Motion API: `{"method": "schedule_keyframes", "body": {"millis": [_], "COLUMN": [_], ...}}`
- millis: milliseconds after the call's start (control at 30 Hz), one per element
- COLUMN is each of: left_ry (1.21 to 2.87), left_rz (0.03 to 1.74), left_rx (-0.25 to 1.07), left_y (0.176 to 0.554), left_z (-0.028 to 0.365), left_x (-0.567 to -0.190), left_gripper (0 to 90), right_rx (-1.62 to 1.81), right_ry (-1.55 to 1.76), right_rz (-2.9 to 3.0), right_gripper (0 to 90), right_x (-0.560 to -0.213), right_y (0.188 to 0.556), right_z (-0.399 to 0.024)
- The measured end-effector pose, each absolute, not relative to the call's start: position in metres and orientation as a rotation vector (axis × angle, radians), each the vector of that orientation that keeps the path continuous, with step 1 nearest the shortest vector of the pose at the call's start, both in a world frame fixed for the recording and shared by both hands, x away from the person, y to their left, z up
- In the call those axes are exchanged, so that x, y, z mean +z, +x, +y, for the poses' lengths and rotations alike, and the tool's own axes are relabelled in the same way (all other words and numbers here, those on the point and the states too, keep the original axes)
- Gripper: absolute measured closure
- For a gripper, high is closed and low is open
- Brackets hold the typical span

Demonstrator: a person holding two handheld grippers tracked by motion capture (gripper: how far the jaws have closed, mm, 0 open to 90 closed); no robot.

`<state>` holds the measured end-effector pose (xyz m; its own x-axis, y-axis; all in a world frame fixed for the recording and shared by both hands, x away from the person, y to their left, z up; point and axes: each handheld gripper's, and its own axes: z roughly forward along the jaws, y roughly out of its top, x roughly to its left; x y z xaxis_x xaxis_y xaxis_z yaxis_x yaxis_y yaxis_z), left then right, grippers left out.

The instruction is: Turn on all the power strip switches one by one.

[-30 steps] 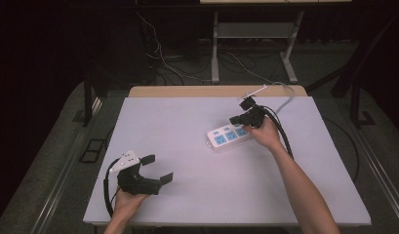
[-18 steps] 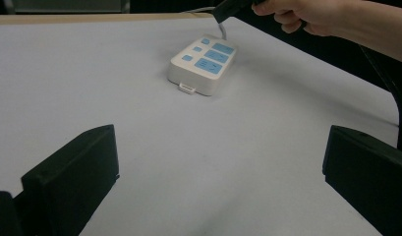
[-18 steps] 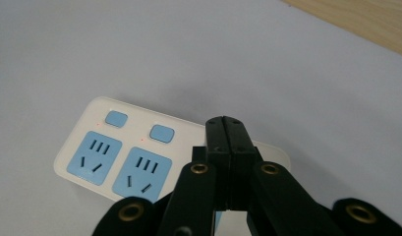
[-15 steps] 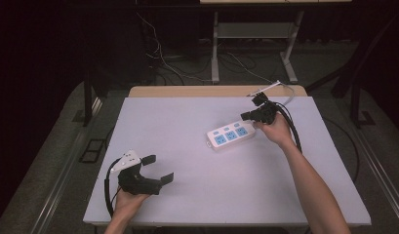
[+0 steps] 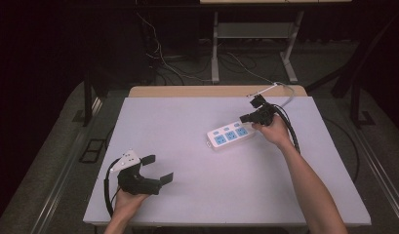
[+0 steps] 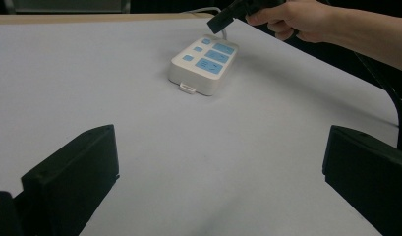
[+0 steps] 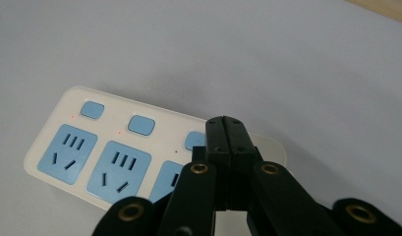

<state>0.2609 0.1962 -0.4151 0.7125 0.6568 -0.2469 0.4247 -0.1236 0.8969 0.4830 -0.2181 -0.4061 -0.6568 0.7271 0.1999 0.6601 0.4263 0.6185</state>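
A white power strip (image 5: 229, 136) with three blue sockets and three blue buttons lies right of the table's middle. In the right gripper view, small red dots glow beside two buttons of the strip (image 7: 110, 157). My right gripper (image 5: 246, 118) hovers at the strip's right end. Its jaws are shut with nothing between them, and the tips (image 7: 226, 125) point at the third button. My left gripper (image 5: 158, 168) rests near the table's front left, open and empty. In the left gripper view, the left gripper (image 6: 220, 132) faces the strip (image 6: 204, 61) and the right gripper (image 6: 223, 17) farther off.
The strip's white cable (image 5: 280, 95) runs off the table's far right corner. The white table top (image 5: 187, 122) is bordered by a wooden strip (image 5: 197, 91) at the back. Desk legs and loose cables (image 5: 163, 61) lie on the floor beyond it.
The right gripper has shifted slightly back and right near the strip's end, jaws staying shut. The left gripper has stayed where it was.
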Motion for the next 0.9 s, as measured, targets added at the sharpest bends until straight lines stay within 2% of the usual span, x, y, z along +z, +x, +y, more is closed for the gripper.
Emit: {"method": "schedule_keyframes", "body": {"millis": [900], "left_ry": [1.757], "left_rz": [0.857], "left_rx": [0.249], "left_y": [0.260], "left_z": [0.195], "left_x": [-0.415], "left_gripper": [0.0], "right_rx": [1.069], "right_ry": [1.256], "right_rz": [2.587], "right_gripper": [90.0], "right_x": [-0.417], "right_y": [0.484], "right_z": [-0.206]}}
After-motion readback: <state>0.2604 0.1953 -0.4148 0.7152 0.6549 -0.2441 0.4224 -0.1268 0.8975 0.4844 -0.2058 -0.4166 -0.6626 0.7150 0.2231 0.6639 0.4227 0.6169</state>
